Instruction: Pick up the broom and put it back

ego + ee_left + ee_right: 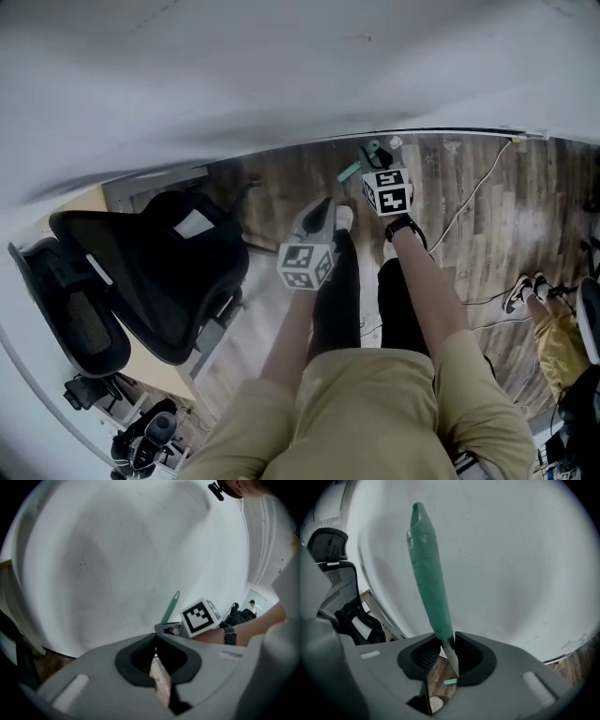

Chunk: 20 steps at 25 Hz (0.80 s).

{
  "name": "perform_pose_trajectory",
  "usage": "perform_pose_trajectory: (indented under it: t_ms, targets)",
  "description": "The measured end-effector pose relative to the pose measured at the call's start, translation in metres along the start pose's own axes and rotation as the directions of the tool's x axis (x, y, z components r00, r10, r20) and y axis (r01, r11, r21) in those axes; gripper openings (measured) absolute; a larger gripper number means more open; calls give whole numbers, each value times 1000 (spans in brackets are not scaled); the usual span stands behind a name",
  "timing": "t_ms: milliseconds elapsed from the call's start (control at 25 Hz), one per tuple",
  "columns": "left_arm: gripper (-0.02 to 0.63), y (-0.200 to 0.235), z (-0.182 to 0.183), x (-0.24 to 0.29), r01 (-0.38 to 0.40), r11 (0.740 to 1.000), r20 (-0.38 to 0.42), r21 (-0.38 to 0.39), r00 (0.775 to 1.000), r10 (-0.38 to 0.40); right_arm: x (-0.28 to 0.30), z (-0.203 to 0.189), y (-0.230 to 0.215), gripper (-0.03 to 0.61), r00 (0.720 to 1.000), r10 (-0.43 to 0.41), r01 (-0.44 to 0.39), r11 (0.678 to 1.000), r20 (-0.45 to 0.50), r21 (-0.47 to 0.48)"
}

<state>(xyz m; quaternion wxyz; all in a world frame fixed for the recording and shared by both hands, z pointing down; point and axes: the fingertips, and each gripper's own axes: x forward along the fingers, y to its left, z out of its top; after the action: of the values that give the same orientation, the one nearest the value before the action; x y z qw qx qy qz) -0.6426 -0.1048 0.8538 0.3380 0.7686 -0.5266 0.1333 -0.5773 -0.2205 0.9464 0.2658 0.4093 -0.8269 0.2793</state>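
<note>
The broom shows only as its handle: a teal grip (430,583) on a thin metal shaft, which rises upright in front of the white wall in the right gripper view. My right gripper (447,642) is shut on it just below the teal grip. In the head view the right gripper (376,153) is near the wall base with a bit of teal handle (350,172) beside it. The left gripper view sees the teal handle tip (170,606) above the right gripper's marker cube (200,616). My left gripper (155,637) is shut with nothing in it; in the head view the left gripper (322,208) sits lower left of the right one. The broom head is hidden.
A black office chair (159,272) stands left on the wooden floor (281,197), also the chair (333,569) at the right gripper view's left. A white cable (472,199) trails from the wall base. Another person's shoes (525,292) are at the right. The white wall (281,66) is close ahead.
</note>
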Motion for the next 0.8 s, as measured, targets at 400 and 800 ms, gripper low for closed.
perform_pose_trajectory:
  t_ms: [400, 800]
  targets:
    - [-2, -29, 54, -15, -5, 996, 68, 84, 998, -1, -91, 37, 8, 89, 994, -49, 46, 998, 98, 34]
    - [-2, -107, 188, -81, 10, 970, 219, 242, 974, -64, -247, 162, 30, 91, 936, -140, 137, 990, 324, 34]
